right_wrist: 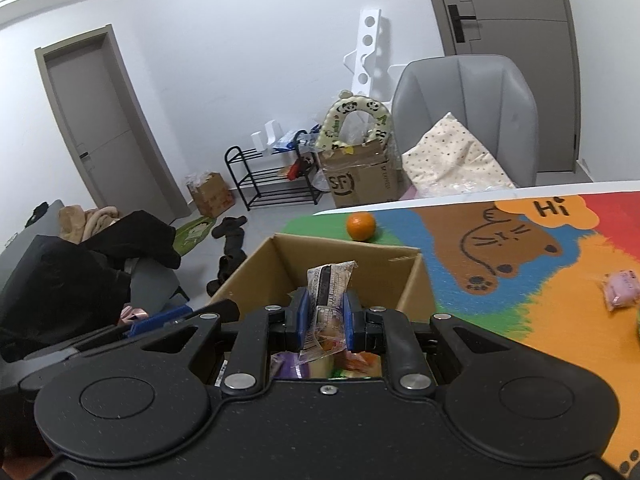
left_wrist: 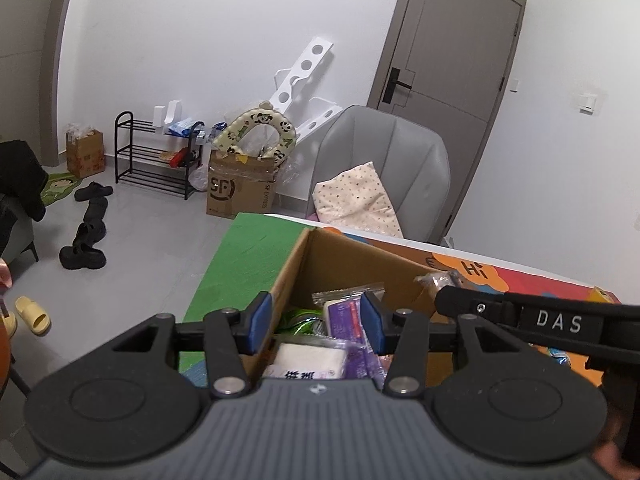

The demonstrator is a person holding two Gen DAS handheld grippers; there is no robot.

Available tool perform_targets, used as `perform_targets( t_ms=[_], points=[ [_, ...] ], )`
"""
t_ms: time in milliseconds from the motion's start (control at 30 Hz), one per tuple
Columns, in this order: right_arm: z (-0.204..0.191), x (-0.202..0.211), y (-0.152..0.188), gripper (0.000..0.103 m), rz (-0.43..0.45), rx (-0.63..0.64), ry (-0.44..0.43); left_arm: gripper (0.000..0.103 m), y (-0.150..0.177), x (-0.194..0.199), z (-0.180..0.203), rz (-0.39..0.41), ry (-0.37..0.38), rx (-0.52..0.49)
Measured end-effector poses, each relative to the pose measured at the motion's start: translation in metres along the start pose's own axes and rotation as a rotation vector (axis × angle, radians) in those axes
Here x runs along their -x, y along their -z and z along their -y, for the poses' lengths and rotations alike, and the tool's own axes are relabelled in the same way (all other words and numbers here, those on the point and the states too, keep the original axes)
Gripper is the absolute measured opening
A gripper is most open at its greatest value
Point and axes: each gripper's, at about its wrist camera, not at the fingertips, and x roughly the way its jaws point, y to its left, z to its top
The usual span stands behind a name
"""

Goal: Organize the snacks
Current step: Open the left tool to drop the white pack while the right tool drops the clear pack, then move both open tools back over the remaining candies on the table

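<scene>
Your right gripper (right_wrist: 325, 320), nearly closed on a clear-wrapped snack (right_wrist: 327, 300) standing upright lengthwise, hangs directly above the cardboard box (right_wrist: 352, 258), while your left gripper (left_wrist: 316, 322), part-open and apparently empty, hovers over the box's left wall.

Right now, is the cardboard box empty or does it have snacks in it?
It has snacks in it. The cardboard box stands open-topped, and wrapped packets lie piled inside. The right gripper holds another snack packet over it.
</scene>
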Motion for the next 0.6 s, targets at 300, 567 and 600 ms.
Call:
perform_targets(
  t_ms=[300, 567, 600],
  points=[
    [0.019, 0.015, 0.006, 0.056, 0.018, -0.043, 0.053, 0.068, -0.002, -0.001, 0.011, -0.013, -0.002, -0.005],
    [0.047, 0.039, 0.014, 0.082, 0.046, -0.085, 0.129, 0.084, 0.000, 0.000, 0.036, -0.003, -0.015, -0.044],
    [0.051, 0.042, 0.015, 0.086, 0.049, -0.095, 0.134, 0.086, 0.001, 0.000, 0.039, 0.000, -0.016, -0.050]
  ],
)
